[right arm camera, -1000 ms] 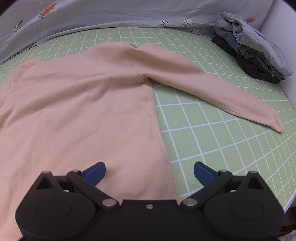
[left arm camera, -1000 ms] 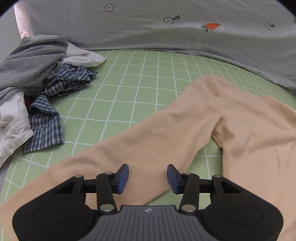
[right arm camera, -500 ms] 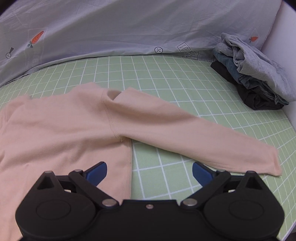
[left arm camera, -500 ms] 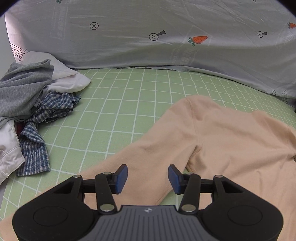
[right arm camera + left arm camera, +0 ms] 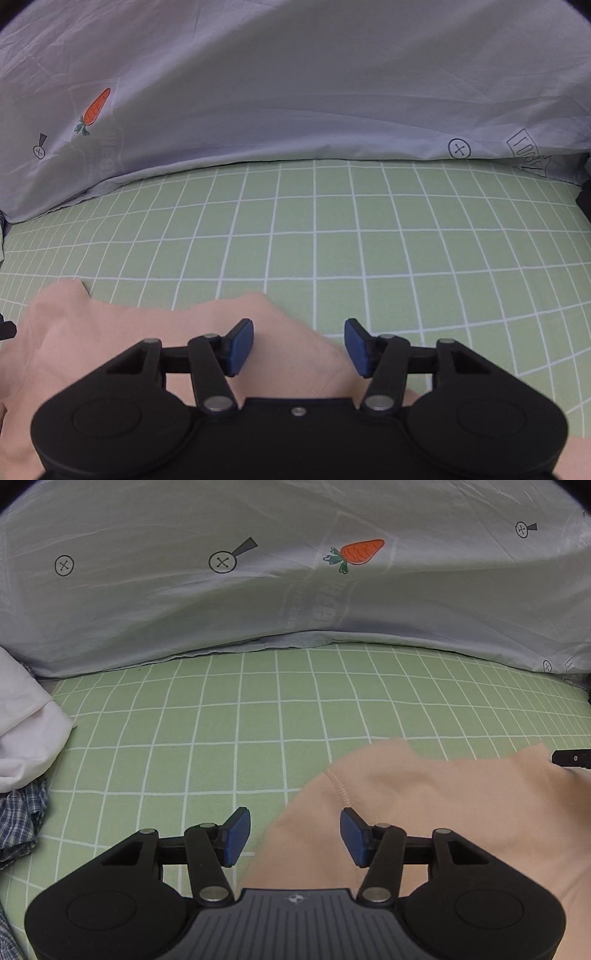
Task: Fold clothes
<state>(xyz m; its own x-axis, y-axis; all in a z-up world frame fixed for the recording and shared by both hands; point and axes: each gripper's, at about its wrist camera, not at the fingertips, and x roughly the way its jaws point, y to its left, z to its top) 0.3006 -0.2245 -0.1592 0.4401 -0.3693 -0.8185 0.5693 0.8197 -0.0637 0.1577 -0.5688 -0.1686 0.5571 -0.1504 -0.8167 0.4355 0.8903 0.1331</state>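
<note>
hovering over the top edge of the peach shirt (image 5: 443, 812), the left claw (image 5: 293, 836) has its blue pads spread wide with nothing between them. a second ago it sat over the long sleeve, with the sleeve running to 7 o'clock; now only the shoulder seam and upper edge show, from 5 o'clock up to 3 o'clock, and much more of the green checked sheet (image 5: 221, 720) lies ahead. the pile at 9 o'clock has shrunk to a white cloth (image 5: 26, 731) and a corner of plaid shirt (image 5: 22, 823); the grey garment is out of view. the carrot-print cover (image 5: 295, 590) fills the upper half, nearer than before.

the right claw (image 5: 299, 347) is also spread and empty, but narrower than a second ago. the shirt (image 5: 110, 332) now lies at 6 to 9 o'clock under it; the outstretched sleeve and the folded stack seen earlier at 2 o'clock are gone from view. sheet (image 5: 369, 240) and cover (image 5: 295, 92) lie beyond.
</note>
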